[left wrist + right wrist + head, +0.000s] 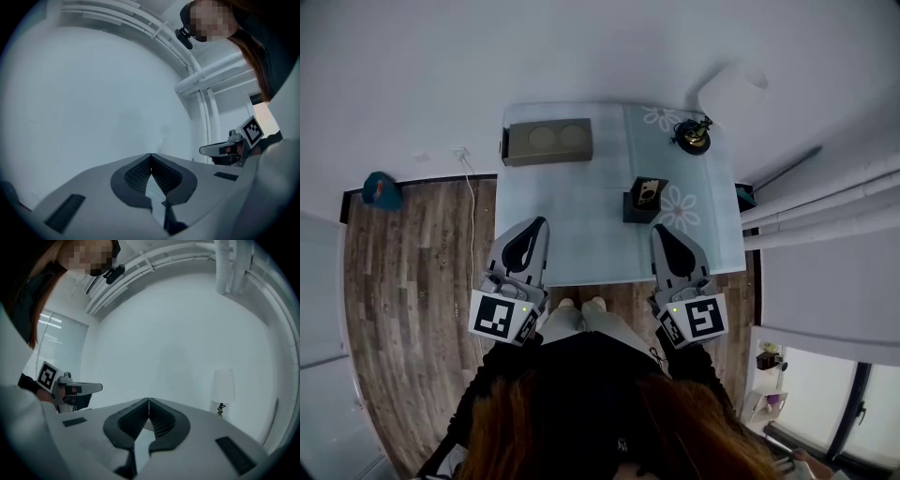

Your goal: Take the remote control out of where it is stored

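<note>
In the head view a small black holder (636, 212) stands on the table (581, 220), right of its middle. The remote control (648, 193) sticks up out of the holder. My left gripper (540, 223) is over the table's near edge at the left, shut and empty. Over the near edge at the right, just this side of the holder and apart from it, is my right gripper (661, 229), also shut and empty. In the left gripper view the left gripper (151, 155) points level at a bare wall. The right gripper (148, 400) does the same in its own view.
A khaki box (548, 141) with two round marks lies at the table's far left. A small potted plant (693, 134) stands at the far right corner, near a white lamp (223, 387). Curtains (825, 211) hang to the right, and a cable (472, 202) runs down the wooden floor at the left.
</note>
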Demonstrator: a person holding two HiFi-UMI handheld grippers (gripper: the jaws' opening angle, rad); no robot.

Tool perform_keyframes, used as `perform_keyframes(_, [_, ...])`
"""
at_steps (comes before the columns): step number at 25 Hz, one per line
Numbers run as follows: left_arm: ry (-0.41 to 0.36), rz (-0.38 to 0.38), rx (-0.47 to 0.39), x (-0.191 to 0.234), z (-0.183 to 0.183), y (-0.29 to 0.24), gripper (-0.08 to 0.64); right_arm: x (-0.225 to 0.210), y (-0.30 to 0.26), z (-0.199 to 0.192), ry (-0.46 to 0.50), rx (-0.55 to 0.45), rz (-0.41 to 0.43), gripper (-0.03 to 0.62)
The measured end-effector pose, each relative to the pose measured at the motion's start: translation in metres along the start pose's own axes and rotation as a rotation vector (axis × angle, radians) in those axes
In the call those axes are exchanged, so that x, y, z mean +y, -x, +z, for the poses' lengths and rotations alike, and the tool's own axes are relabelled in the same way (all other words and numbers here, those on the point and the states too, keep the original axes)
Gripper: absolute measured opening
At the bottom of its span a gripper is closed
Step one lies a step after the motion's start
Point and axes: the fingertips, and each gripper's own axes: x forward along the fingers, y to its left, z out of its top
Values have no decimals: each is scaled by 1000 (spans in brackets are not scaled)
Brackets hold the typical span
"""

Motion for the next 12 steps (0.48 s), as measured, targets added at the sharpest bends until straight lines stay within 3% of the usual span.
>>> perform_keyframes(12, [4,-5,-3,-2,-5,-31,0,-24,-26,-4,15,13,16,14])
